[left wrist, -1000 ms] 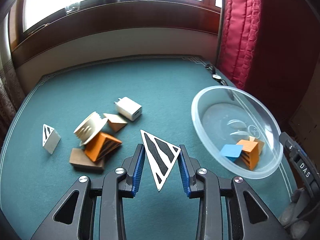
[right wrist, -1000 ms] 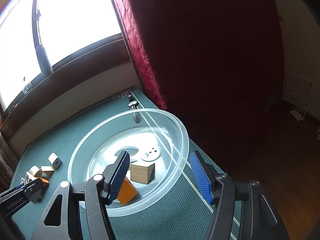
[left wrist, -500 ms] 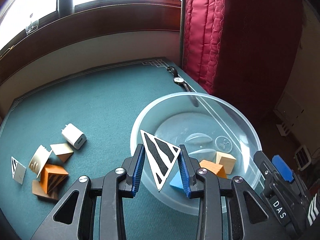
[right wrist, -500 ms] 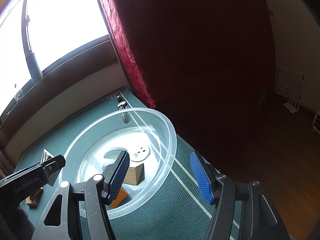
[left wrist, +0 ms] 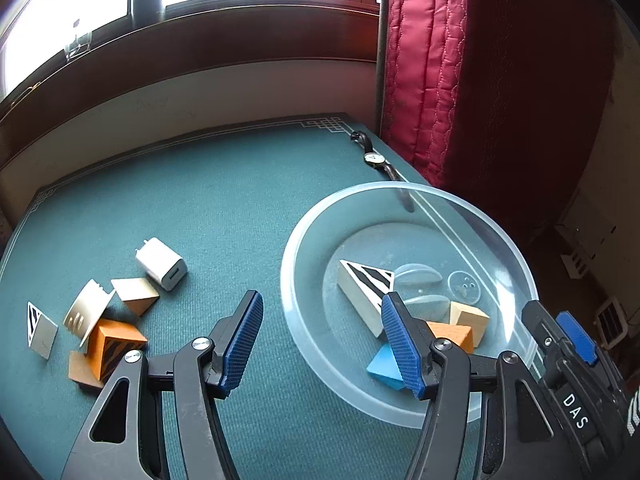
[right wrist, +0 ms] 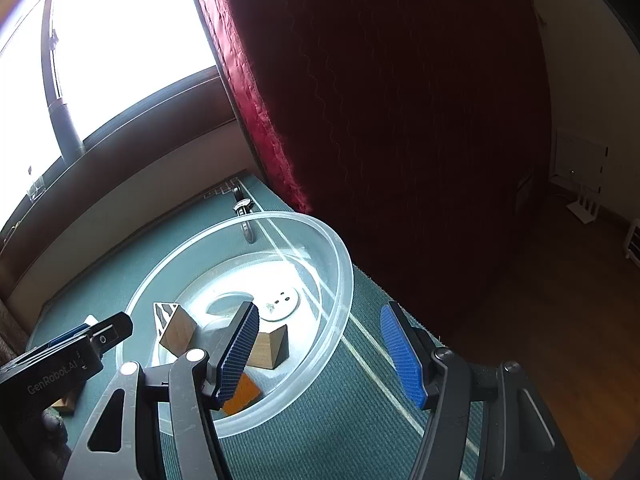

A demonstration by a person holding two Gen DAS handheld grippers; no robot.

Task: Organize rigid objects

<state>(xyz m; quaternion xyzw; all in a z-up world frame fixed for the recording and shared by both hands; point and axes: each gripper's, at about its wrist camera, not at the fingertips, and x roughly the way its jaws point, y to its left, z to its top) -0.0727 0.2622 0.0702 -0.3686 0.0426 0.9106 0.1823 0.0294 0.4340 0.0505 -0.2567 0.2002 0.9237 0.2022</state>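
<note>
A clear plastic bowl (left wrist: 304, 320) stands on the green table at the right. In it lie a zebra-striped triangular block (left wrist: 366, 286), an orange block (left wrist: 452, 334), a blue block (left wrist: 384, 368) and a plain wooden block (left wrist: 468, 318). My left gripper (left wrist: 322, 350) is open and empty, over the bowl's near left rim. My right gripper (right wrist: 320, 354) is open and empty above the bowl's (right wrist: 344, 280) near right rim; the striped block (right wrist: 174, 326) and wooden block (right wrist: 272, 348) show there too.
On the table's left lie a white charger (left wrist: 162, 268), a wooden wedge (left wrist: 134, 294), a cream comb-like piece (left wrist: 86, 310), an orange striped block (left wrist: 112, 346), a brown block (left wrist: 80, 370) and a small striped tile (left wrist: 40, 330). A wristwatch (left wrist: 374, 156) lies at the far corner by the red curtain (left wrist: 460, 80).
My left gripper has opened and let go of the striped triangular block, which now lies in the bowl. The right gripper has stayed open.
</note>
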